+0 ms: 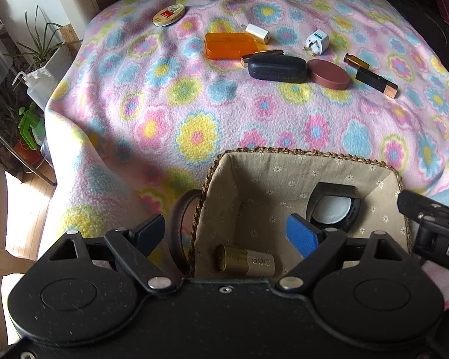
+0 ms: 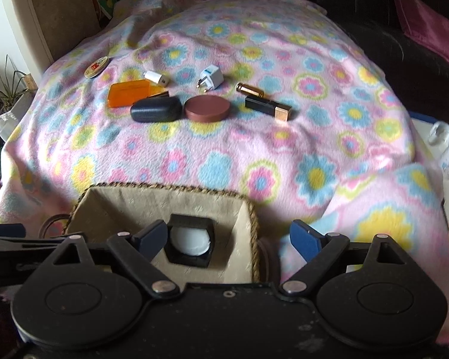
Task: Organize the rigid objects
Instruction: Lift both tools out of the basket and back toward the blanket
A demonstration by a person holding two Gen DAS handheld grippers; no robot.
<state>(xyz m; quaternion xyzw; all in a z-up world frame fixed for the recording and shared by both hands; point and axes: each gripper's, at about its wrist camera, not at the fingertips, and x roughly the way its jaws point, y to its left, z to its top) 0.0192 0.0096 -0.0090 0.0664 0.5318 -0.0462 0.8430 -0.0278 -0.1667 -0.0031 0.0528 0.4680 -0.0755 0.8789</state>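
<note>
Open blanket between basket and clutter

The flowered blanket lies bare between the near basket and the far row of items from the orange case to the black-and-gold tube; inside the basket a black compact and gold tube take up floor room.

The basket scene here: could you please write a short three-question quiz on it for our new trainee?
1. True or false: the basket is empty.
2. Which thing touches the dark oval case on its right side? A) white charger B) round brown compact C) round tin
3. How do both grippers' jaws stand?

Key
1. False: a gold tube and a black compact with a white disc lie inside.
2. B, the brown compact.
3. Open, nothing between the left gripper or the right gripper pads.
</note>
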